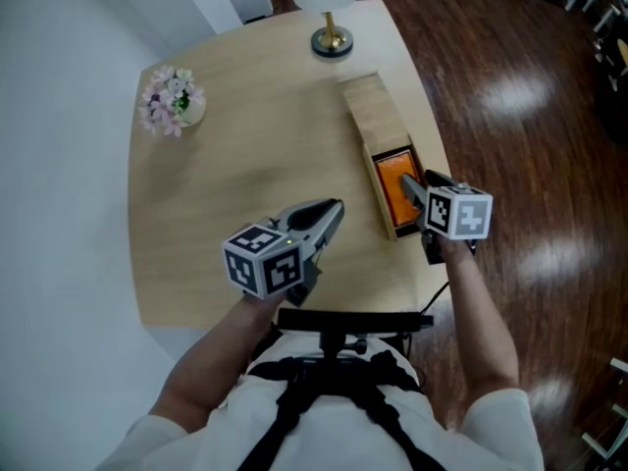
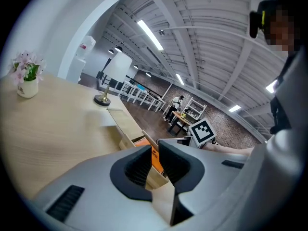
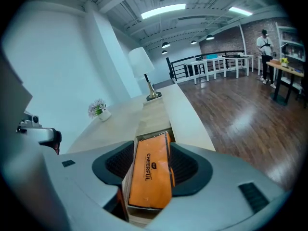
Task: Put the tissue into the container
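Observation:
An orange tissue pack [image 1: 394, 186] lies flat in the open near end of a long wooden container [image 1: 373, 106] by the table's right edge. My right gripper [image 1: 410, 186] hangs just over it. In the right gripper view the pack [image 3: 150, 172] fills the space between the jaws. A strip of the container's wall [image 3: 128, 174] shows between the left pad and the pack, so the right gripper [image 3: 151, 153] is open. My left gripper [image 1: 334, 209] hovers over the table's middle, slightly open and holding nothing. It [image 2: 153, 160] points toward the container [image 2: 126, 121].
A white lamp [image 1: 332, 37] stands at the table's far edge just beyond the container. A small pot of flowers [image 1: 175, 101] sits at the far left. The table's right edge [image 1: 432, 135] drops to dark wood floor close beside the container.

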`<state>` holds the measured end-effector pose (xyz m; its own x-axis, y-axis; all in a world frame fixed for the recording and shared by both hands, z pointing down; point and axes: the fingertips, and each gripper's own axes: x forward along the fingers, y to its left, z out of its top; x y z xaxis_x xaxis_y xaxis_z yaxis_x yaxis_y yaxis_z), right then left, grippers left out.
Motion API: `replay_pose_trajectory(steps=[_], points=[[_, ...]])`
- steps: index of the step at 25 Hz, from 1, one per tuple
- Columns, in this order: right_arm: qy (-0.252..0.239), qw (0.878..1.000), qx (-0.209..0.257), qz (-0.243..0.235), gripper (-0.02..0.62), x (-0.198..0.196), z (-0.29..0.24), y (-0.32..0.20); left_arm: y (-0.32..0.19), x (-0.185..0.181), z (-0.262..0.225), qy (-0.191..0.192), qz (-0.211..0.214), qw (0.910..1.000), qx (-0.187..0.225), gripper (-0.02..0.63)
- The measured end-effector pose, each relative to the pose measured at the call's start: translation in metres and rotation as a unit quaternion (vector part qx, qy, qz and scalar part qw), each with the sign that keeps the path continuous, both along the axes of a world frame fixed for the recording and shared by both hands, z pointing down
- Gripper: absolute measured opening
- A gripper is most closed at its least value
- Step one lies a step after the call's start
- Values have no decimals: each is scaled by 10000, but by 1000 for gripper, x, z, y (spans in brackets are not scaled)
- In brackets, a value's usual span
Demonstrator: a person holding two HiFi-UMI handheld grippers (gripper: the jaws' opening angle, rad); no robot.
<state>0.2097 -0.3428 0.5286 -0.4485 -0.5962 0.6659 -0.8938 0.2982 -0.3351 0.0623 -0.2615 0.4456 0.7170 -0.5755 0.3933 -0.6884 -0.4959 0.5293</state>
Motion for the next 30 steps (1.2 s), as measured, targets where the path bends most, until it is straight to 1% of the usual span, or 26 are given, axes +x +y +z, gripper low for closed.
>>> replay_pose_trajectory(steps=[6, 11, 15, 18, 22, 30], points=[[-4, 9993, 293, 241, 221, -8, -24, 9, 4, -11, -12, 136, 105, 9997, 173, 41], [50, 9986, 397, 356, 205, -18, -35, 19, 8, -25, -21, 281, 144, 9992, 264, 41], [61, 9975, 541, 450, 161, -24, -43, 24, 12, -31, -26, 325, 219, 9987, 316, 41], [95, 9965, 659, 499, 107, -25, -49, 27, 15, -32, -29, 363, 285, 9983, 361, 41], [81, 9958, 735, 540, 71, -24, -57, 30, 18, -33, -33, 392, 322, 9980, 387, 40], [-119, 9944, 911, 519, 67, -33, -78, 31, 20, -39, -47, 460, 262, 9971, 552, 40]])
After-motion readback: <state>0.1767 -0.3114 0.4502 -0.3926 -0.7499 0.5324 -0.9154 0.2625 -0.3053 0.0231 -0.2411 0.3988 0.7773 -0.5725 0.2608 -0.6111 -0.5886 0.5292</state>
